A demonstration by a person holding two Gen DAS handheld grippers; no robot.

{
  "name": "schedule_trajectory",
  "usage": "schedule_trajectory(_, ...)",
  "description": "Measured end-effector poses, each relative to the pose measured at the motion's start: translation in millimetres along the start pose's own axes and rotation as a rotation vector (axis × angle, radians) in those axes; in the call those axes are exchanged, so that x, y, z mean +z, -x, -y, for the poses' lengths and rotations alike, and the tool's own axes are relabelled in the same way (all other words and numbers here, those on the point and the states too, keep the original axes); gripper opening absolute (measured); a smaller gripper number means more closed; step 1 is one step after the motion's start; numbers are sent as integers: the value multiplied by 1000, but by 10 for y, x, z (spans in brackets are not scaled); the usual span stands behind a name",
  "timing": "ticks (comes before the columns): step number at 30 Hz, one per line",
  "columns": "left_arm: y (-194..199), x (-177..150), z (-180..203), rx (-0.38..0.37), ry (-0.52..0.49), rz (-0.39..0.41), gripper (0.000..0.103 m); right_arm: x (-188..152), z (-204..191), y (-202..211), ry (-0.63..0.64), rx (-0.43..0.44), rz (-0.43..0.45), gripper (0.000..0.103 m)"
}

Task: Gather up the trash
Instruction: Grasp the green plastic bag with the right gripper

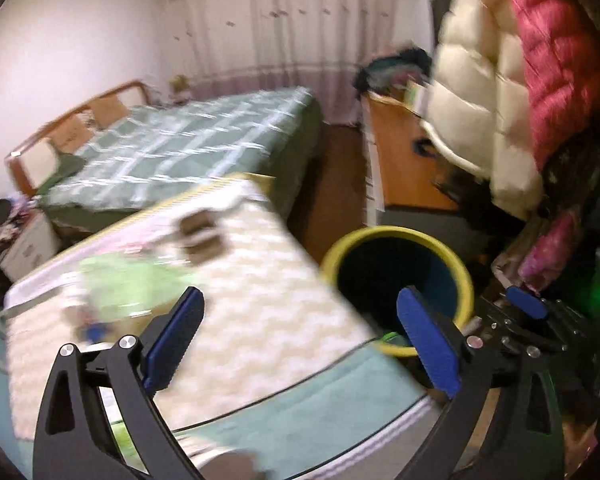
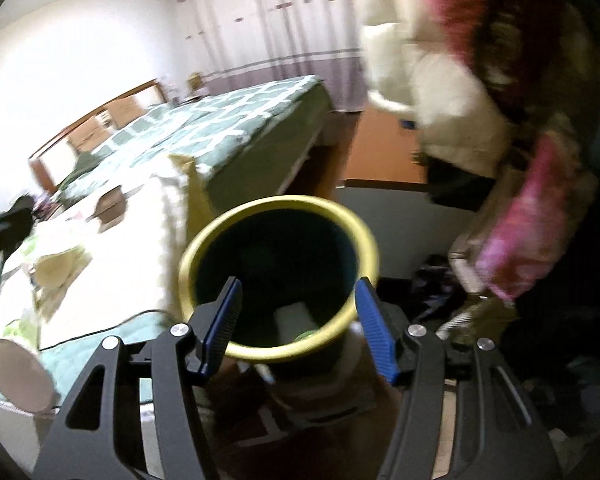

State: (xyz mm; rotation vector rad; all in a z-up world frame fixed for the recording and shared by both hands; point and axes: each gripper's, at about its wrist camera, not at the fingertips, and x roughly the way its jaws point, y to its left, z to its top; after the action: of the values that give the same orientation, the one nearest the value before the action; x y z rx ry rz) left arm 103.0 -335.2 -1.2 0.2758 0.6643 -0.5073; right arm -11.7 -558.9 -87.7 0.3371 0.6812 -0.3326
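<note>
The bin (image 2: 278, 280), yellow-rimmed with a dark inside, holds pale scraps at the bottom and sits at twelve o'clock before the right gripper (image 2: 298, 320), whose jaws gape empty; the left gripper (image 1: 300, 340) is wide open, bin at one o'clock

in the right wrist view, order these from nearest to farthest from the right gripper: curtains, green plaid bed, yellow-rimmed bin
1. yellow-rimmed bin, right at the right gripper, its near rim between the fingers.
2. green plaid bed, beyond the bin, up and left.
3. curtains, on the back wall past the bed.
</note>
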Motion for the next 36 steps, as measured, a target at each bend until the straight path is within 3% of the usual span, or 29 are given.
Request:
schedule_trajectory(9,573,-553,-1512,295,221,5,98,262,-1215,-327,192,250,-48,56)
schedule_trajectory(16,806,-884,-2246,390,324,14,98,479,-2093,-452,357,396,-58,54)
schedule_trajectory(23,752,-977,-2387,383,345,5,98,403,-2931,-549,564,452,-97,50)
schedule_trajectory(29,669,-976,-2371,358,346,-4,98,354,-3222,-698,664,437,-145,48)
schedule_trajectory(33,604,-957,-2323,345,338,-12,98,277,-3326,-822,683,435,-194,25)
schedule_trajectory(36,596,-963,-2288,338,332,-15,98,265,-3321,-881,674,437,-211,16)
